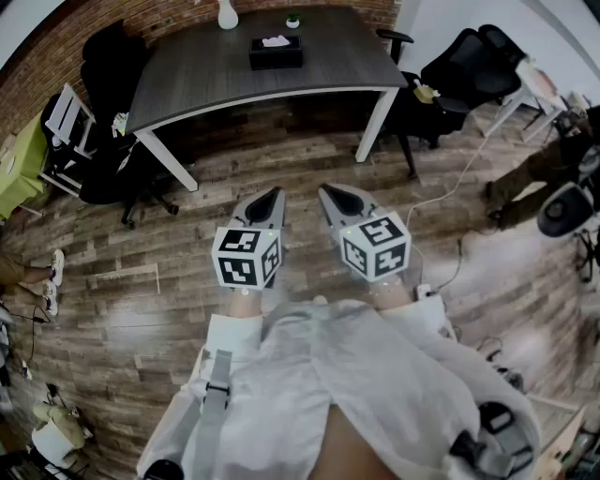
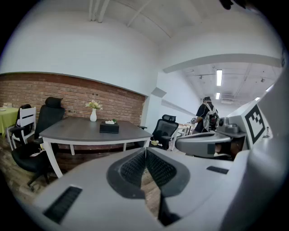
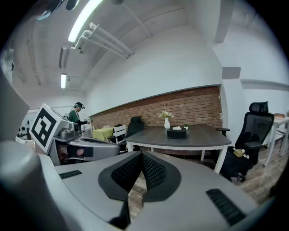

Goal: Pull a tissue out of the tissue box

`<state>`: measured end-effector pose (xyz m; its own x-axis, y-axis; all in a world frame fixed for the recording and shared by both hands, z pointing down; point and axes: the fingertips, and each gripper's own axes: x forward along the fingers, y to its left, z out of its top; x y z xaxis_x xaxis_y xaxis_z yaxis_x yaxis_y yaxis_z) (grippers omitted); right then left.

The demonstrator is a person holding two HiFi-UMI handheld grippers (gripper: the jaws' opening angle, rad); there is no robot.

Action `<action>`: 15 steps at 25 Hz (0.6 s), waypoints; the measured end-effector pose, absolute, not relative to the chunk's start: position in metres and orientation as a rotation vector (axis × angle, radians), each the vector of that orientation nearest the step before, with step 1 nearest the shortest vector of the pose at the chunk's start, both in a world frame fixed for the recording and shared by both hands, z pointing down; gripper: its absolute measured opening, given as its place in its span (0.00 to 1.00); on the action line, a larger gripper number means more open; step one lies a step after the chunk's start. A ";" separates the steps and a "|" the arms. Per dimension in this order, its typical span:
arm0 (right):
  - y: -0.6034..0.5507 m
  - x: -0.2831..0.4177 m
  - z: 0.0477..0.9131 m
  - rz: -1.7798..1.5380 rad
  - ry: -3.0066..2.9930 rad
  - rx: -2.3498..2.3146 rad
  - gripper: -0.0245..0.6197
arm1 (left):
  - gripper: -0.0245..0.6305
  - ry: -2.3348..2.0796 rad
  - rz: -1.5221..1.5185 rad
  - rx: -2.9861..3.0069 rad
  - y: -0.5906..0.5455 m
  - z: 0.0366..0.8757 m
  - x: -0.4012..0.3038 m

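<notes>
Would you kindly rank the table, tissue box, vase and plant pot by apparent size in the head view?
1. table
2. tissue box
3. vase, its top cropped by the frame
4. plant pot
The last three stand close together on the table, so nearness hardly skews the order.

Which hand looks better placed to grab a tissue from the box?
Left, probably: the tissue box lies almost straight ahead of the left gripper; the right gripper sits further aside. Both are far off, shut.
</notes>
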<state>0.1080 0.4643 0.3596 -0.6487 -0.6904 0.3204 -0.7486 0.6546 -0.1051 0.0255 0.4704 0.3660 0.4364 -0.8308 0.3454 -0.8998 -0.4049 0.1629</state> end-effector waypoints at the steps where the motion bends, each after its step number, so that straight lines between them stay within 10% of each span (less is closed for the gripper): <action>1: 0.465 0.108 0.361 0.336 -2.622 1.156 0.04 | 0.05 -1.472 0.312 2.375 0.473 0.368 0.029; 15: 0.474 0.113 0.374 0.390 -2.620 1.111 0.04 | 0.05 -1.429 0.373 2.337 0.484 0.388 0.037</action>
